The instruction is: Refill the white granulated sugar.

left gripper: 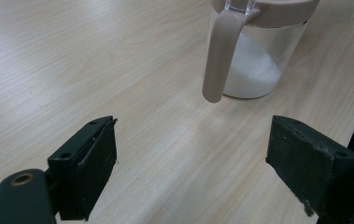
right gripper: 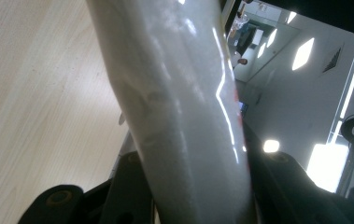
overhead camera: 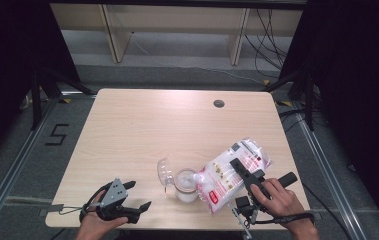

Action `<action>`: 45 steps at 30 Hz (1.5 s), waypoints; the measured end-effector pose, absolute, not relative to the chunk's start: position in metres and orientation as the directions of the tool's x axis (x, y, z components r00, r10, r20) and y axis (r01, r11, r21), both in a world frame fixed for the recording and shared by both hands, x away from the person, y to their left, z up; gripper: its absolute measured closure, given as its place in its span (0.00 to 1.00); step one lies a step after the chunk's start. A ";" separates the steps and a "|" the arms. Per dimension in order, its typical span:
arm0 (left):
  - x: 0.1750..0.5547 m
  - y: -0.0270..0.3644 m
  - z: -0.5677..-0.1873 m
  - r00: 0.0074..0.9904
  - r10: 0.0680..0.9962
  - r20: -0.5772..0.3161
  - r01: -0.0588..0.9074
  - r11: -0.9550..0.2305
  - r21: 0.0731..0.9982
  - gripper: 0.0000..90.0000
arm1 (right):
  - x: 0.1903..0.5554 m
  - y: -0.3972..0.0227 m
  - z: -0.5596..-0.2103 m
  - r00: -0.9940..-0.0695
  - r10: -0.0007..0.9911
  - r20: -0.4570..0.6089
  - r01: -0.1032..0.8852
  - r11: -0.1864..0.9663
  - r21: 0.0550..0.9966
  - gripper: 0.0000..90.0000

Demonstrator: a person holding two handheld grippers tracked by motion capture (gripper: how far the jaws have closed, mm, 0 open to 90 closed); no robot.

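Note:
A clear jar (overhead camera: 186, 186) with a beige rim, part full of white granules, stands near the table's front edge, its clear lid (overhead camera: 165, 172) flipped open to the left. A plastic bag (overhead camera: 229, 175) of white granules with red print lies tilted, its lower corner over the jar's mouth. My right gripper (overhead camera: 241, 182) is shut on that bag, one jaw on top and one beneath; in the right gripper view the bag (right gripper: 184, 107) rises between the jaws. My left gripper (overhead camera: 138, 195) rests open left of the jar. Its view shows the jar (left gripper: 254, 70) and beige handle (left gripper: 219, 51) beyond the spread jaws of the left gripper (left gripper: 198, 163).
The wooden table (overhead camera: 142, 125) has a round cable hole (overhead camera: 219, 103) at the back right. Behind it stands pale shelving (overhead camera: 177, 30) with loose cables (overhead camera: 269, 35). Black curtains flank both sides. A "5" mark (overhead camera: 57, 134) is on the floor at left.

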State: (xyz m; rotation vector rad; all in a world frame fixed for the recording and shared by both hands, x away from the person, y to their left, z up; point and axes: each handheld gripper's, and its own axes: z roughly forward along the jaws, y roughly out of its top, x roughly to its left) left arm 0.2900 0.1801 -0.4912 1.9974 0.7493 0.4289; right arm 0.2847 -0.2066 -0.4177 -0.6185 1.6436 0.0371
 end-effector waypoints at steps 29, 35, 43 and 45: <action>0.289 0.179 -0.492 0.739 0.673 -0.026 0.360 -0.361 0.860 0.17 | 0.285 -0.206 -0.417 -0.024 -0.367 -0.930 -0.421 0.848 -0.323 0.76; 0.289 0.179 -0.492 0.742 0.670 -0.029 0.359 -0.360 0.861 0.17 | 0.285 -0.205 -0.417 -0.025 -0.369 -0.929 -0.420 0.847 -0.325 0.76; 0.289 0.180 -0.492 0.739 0.673 -0.025 0.359 -0.362 0.860 0.17 | 0.285 -0.208 -0.419 -0.061 -0.347 -0.936 -0.399 0.868 -0.296 0.77; 0.289 0.179 -0.492 0.741 0.671 -0.027 0.358 -0.361 0.861 0.17 | 0.285 -0.207 -0.418 -0.051 -0.360 -0.931 -0.407 0.859 -0.310 0.77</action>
